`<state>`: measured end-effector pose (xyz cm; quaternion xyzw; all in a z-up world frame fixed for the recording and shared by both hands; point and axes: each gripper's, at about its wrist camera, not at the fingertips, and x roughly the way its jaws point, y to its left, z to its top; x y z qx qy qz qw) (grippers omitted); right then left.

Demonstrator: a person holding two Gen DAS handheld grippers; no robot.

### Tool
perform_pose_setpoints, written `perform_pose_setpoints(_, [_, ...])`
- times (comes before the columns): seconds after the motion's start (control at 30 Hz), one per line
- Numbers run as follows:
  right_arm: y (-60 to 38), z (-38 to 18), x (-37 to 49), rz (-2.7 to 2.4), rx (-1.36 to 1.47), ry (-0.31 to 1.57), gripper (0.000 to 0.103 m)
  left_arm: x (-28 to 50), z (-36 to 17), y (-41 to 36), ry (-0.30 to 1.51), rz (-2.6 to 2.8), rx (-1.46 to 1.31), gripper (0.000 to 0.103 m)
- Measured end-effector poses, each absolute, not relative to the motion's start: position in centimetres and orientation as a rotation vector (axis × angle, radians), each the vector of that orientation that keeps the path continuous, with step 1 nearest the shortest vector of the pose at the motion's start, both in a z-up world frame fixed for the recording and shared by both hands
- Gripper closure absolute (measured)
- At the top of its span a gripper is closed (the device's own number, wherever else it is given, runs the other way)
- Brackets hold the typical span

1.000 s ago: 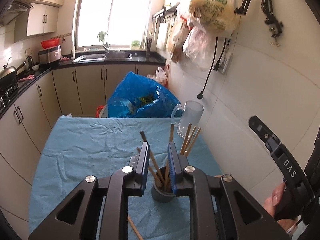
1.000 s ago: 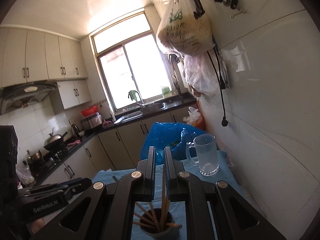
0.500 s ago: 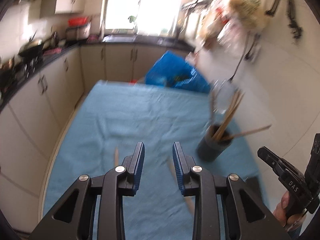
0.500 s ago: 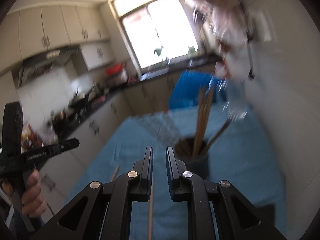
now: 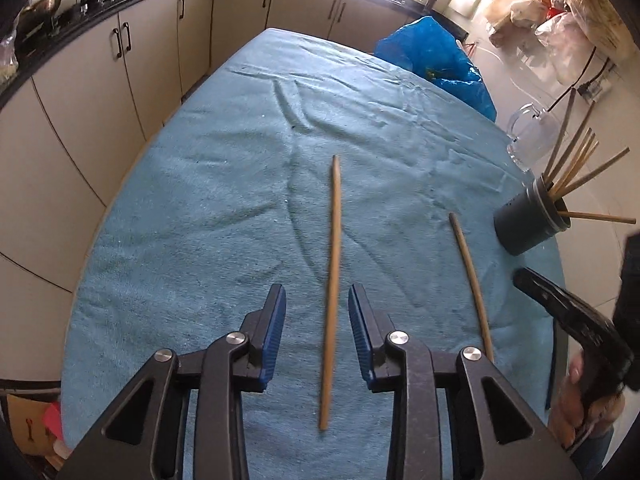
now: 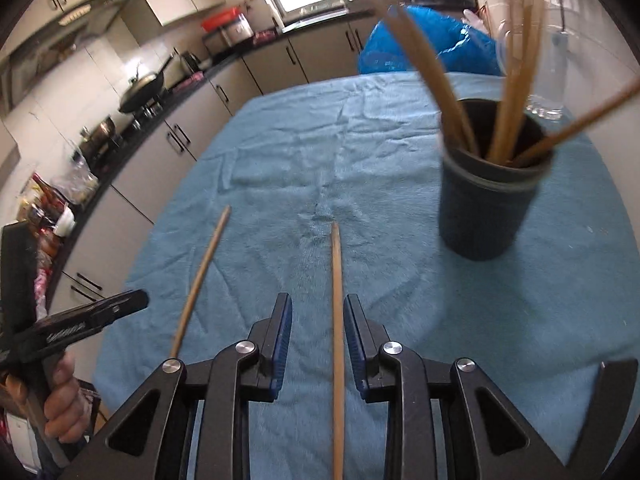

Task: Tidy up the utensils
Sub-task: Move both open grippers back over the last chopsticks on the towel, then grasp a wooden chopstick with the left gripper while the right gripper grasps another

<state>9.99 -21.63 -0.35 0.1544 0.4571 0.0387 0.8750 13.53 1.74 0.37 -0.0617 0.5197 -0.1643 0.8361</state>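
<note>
Table point(image 5: 192, 184) under a wrinkled blue cloth fills both views, with kitchen cabinets point(image 5: 80, 80) running along its left side and a blue plastic bag point(image 5: 432, 52) beyond its far end. Clear glass mug point(image 5: 532, 136) stands near the far right corner, by the tiled wall; contents cannot be made out. Dark cylindrical holder point(image 6: 488, 196) stands upright on the cloth just in front of the mug and contains several wooden chopsticks leaning out at different angles, one lying almost level over the rim. Two loose chopsticks lie flat on the cloth, well apart from each other and both outside the holder. Pale chopstick point(image 5: 332, 280) lies lengthwise between the spread jaws of the left gripper point(image 5: 316, 320), touching neither pad. Darker chopstick point(image 6: 338, 320) lies between the jaws of the right gripper point(image 6: 318, 332), also spread, with the stick nearer the right-hand pad; contact cannot be confirmed. Neither gripper is pinching anything. Each wrist view shows the other gripper's handle, held in a hand, at the frame edge.
</note>
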Motion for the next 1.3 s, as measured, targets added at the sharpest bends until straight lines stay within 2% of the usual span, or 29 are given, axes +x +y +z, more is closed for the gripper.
perform_pose_setpoints(0.53, [-20.0,-4.3,19.3,-0.02,0.219,1.139,0.075,15.4,-0.3,3.0,1.11,-0.368,-0.149,0.064])
perform_pose_setpoints(0.57, [-20.1,-4.3,19.4,-0.016,0.218,1.139,0.083,15.7,-0.3,2.8,1.111,-0.369,-0.145,0.064])
perform_pose_setpoints(0.6, [-20.0,-4.4,19.6,-0.017,0.202,1.143,0.095,15.9,-0.2,2.5,1.113,-0.37,-0.14,0.064])
perform_pose_setpoints(0.83, [-20.3,-2.9,16.7,0.027,0.257,1.074,0.095,19.4,-0.2,-0.3,1.147,-0.395,-0.114,0.064])
perform_pose_setpoints(1.07, [-19.8,0.1,12.7,0.067,0.258,0.969,0.095,24.8,-2.6,-5.0,1.243,-0.369,-0.036,0.065])
perform_pose_setpoints(1.13, [-19.7,0.8,11.9,0.07,0.25,0.942,0.095,25.9,-3.2,-5.7,1.266,-0.351,-0.019,0.075])
perform_pose_setpoints(1.2, [-19.6,1.4,11.6,0.073,0.25,0.924,0.095,26.5,-3.3,-6.5,1.26,-0.34,0.0,0.077])
perform_pose_setpoints(1.27, [-19.7,1.7,11.3,0.077,0.262,0.912,0.095,27.1,-3.4,-7.1,1.263,-0.314,0.014,0.088])
perform_pose_setpoints(1.3, [-19.7,1.8,11.2,0.078,0.266,0.906,0.095,27.2,-3.4,-7.2,1.264,-0.298,0.021,0.097])
